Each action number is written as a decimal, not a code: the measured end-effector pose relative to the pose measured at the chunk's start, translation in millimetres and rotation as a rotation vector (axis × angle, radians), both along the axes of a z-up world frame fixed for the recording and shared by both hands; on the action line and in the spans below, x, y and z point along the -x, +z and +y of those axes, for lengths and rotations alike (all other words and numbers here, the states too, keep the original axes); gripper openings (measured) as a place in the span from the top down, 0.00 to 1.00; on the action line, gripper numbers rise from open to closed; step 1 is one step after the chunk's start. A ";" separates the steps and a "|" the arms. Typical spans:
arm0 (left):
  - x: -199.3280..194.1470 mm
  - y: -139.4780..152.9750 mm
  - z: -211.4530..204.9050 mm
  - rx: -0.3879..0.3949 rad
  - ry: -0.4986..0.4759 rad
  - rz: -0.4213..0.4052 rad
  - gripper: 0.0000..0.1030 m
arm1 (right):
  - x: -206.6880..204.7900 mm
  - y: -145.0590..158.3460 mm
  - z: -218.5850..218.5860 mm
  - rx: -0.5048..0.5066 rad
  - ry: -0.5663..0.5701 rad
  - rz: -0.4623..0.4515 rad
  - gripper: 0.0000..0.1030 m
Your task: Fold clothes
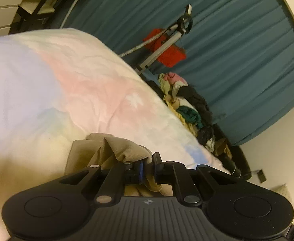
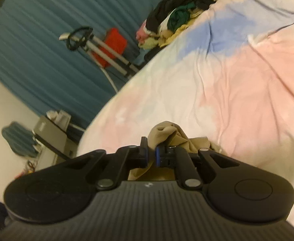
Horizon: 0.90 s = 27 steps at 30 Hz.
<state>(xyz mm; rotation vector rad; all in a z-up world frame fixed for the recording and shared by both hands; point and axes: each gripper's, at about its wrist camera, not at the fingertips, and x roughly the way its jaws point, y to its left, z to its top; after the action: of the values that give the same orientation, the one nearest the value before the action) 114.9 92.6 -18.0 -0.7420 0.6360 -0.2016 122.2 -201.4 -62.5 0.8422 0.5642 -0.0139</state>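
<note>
Both grippers sit low over the bed, each with a bunch of the same tan cloth caught in its jaws. From the left wrist, the left gripper (image 1: pixel 148 165) has its jaws drawn nearly together with a fold of the cloth (image 1: pixel 114 150) nipped between the blue-edged pads; the rest of it bulges up to the left of the fingers and a strip hangs down behind them. From the right wrist, the right gripper (image 2: pixel 151 155) is likewise pressed close on a wad of tan cloth (image 2: pixel 167 134), which puffs up above the fingertips and spills to the right over the linkage.

The cloth lies on the duvet (image 1: pixel 66 84), a pastel cover of pink, blue, cream and white, rumpled with soft creases. At the bed's far edge a heap of clothes (image 1: pixel 189 110) is piled up: black, green, yellow and pink pieces tangled together. The same heap (image 2: pixel 177 18) shows at the top of the right wrist view.

Behind the bed hangs a teal curtain (image 1: pixel 237 50) in long pleats. A metal stand (image 1: pixel 163 46) leans before it, with something red (image 1: pixel 167 50) just behind. Both pictures are somewhat blurred.
</note>
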 end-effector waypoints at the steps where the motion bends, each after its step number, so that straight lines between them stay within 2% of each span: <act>1: -3.7 -8.7 0.8 -0.009 -0.006 0.001 0.87 | -5.8 -9.6 -1.9 0.005 0.010 0.008 0.88; 4: -18.7 -25.1 -3.0 -0.057 -0.021 0.027 0.86 | -17.3 -24.0 -3.8 0.015 0.032 0.039 0.87; 8: -27.8 -31.8 -7.8 -0.115 -0.039 0.002 0.84 | -25.6 -25.9 -0.3 0.050 0.061 0.060 0.86; 10: -29.7 -33.7 -10.0 -0.135 -0.055 0.001 0.75 | -27.5 -24.5 2.3 0.079 0.091 0.057 0.79; 11: -29.6 -32.9 -11.7 -0.140 -0.070 -0.003 0.70 | -27.2 -24.0 3.4 0.075 0.117 0.045 0.63; 12: -27.9 -30.9 -12.8 -0.142 -0.086 -0.011 0.58 | -26.8 -23.4 4.7 0.071 0.145 0.033 0.43; 13: -26.2 -28.9 -13.8 -0.144 -0.103 -0.019 0.44 | -25.0 -20.4 7.5 0.078 0.164 0.020 0.36; 14: -23.6 -26.2 -15.3 -0.151 -0.116 -0.029 0.38 | -22.9 -17.3 10.4 0.087 0.181 0.006 0.28; 15: -19.1 -22.3 -17.9 -0.169 -0.125 -0.042 0.26 | -19.3 -11.9 16.2 0.124 0.194 -0.001 0.20; 16: -13.1 -17.9 -21.2 -0.195 -0.133 -0.055 0.16 | -14.4 -7.5 20.9 0.156 0.200 -0.008 0.18; 20: 14.8 -3.9 -30.1 -0.298 -0.178 -0.100 0.08 | 8.2 4.6 35.2 0.250 0.230 -0.020 0.20; 23: 27.8 -4.7 -33.7 -0.355 -0.198 -0.087 0.06 | 21.4 6.8 40.9 0.282 0.223 -0.029 0.19; 24: 28.0 -5.9 -36.0 -0.376 -0.199 -0.079 0.06 | 23.1 6.8 44.1 0.304 0.233 -0.036 0.21; 25: 26.9 -7.3 -38.6 -0.399 -0.198 -0.074 0.06 | 21.3 6.0 47.7 0.328 0.250 -0.034 0.27; 27: 21.6 -11.5 -43.7 -0.445 -0.195 -0.073 0.06 | 15.4 2.5 54.2 0.368 0.280 -0.019 0.47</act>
<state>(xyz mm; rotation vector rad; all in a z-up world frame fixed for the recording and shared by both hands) 93.2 48.8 -29.6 -0.2429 0.6540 -0.2540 106.7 -147.2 -60.1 0.4015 0.6342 0.1418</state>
